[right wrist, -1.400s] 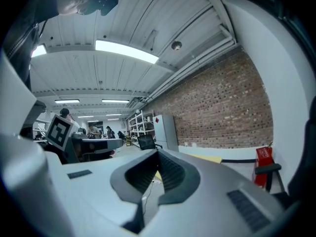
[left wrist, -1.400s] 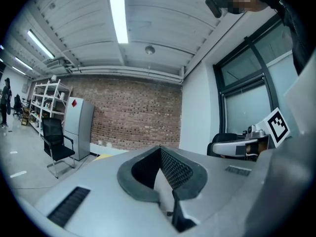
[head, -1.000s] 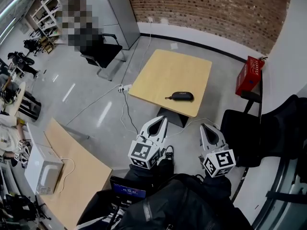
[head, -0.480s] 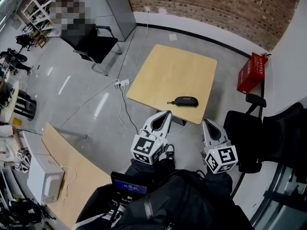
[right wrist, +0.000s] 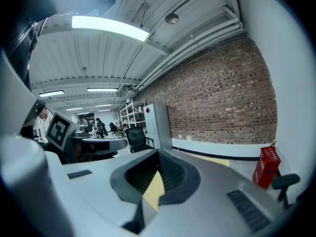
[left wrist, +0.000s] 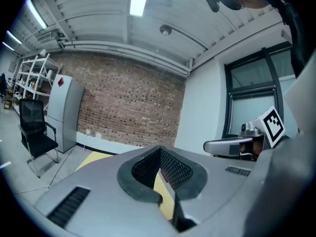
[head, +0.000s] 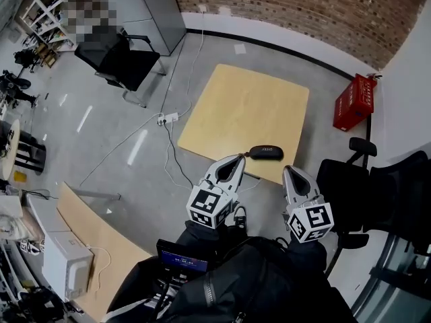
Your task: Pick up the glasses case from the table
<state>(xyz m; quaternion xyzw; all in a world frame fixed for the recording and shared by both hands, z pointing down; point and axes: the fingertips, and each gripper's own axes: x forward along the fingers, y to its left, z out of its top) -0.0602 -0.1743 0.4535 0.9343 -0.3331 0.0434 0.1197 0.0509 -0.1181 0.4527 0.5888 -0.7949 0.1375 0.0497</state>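
A black glasses case (head: 267,153) lies near the front edge of the light wooden table (head: 242,106) in the head view. My left gripper (head: 236,159) hovers at that front edge, its tips just left of the case and apart from it. My right gripper (head: 290,171) hangs off the table's front right corner, below and to the right of the case. Both are shut with nothing between the pads. In the left gripper view (left wrist: 159,150) and the right gripper view (right wrist: 158,153) the pads meet, only a sliver of tabletop shows, and the case is hidden.
A red crate (head: 353,103) stands on the floor right of the table. Black office chairs stand at back left (head: 121,59) and close on the right (head: 350,180). A power strip with cables (head: 168,118) lies left of the table. A second wooden top (head: 101,231) with a white appliance (head: 64,264) is at lower left.
Both grippers have travelled forward to the table's front edge. The case now lies much closer to their tips. Both jaws stay shut.
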